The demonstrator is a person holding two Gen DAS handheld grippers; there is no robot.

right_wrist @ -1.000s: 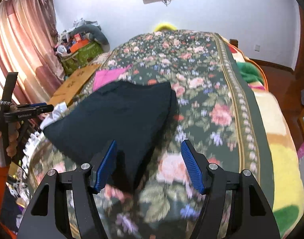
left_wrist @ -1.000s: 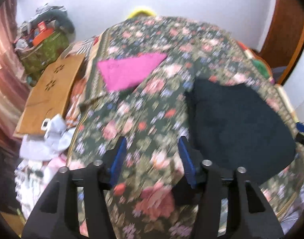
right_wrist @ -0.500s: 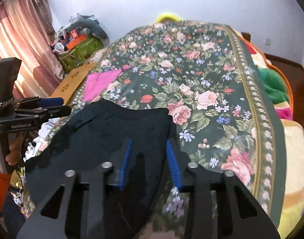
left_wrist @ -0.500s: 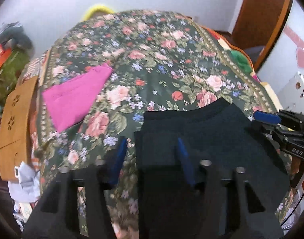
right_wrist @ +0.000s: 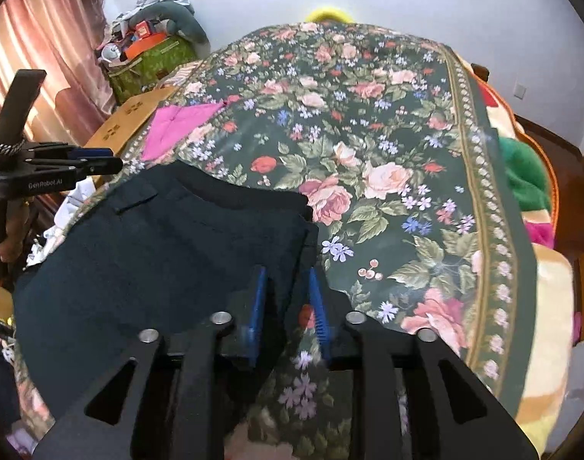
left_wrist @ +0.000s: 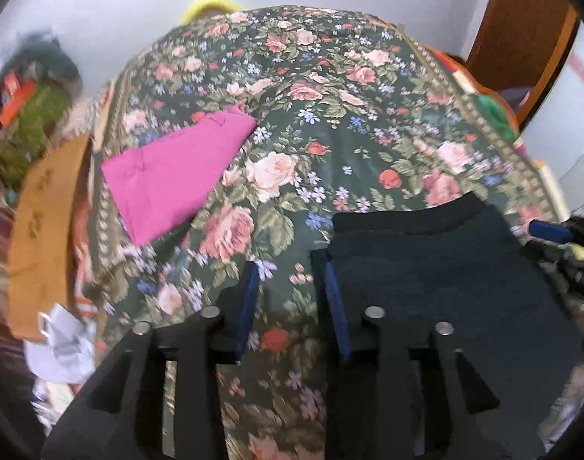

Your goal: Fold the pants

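Note:
Dark navy pants (right_wrist: 158,245) lie folded on the floral bedspread (right_wrist: 387,122) near its front edge; they also show in the left wrist view (left_wrist: 437,268). My right gripper (right_wrist: 284,272) is narrowed over the pants' right edge, with cloth between its blue pads. My left gripper (left_wrist: 292,272) is partly open beside the pants' left edge, its right pad touching the cloth and bedspread showing between the pads. The left gripper shows from the side in the right wrist view (right_wrist: 77,163).
A folded pink garment (left_wrist: 177,176) lies on the bed's left side, also in the right wrist view (right_wrist: 177,122). Brown cardboard (left_wrist: 43,222), a green box (right_wrist: 150,61) and clutter stand left of the bed. Bright blankets (right_wrist: 525,180) lie on the right.
Both grippers moved in to the pants' edges. The right jaws narrowed from wide open onto the right edge. The left gripper swung from over the pants to their left edge.

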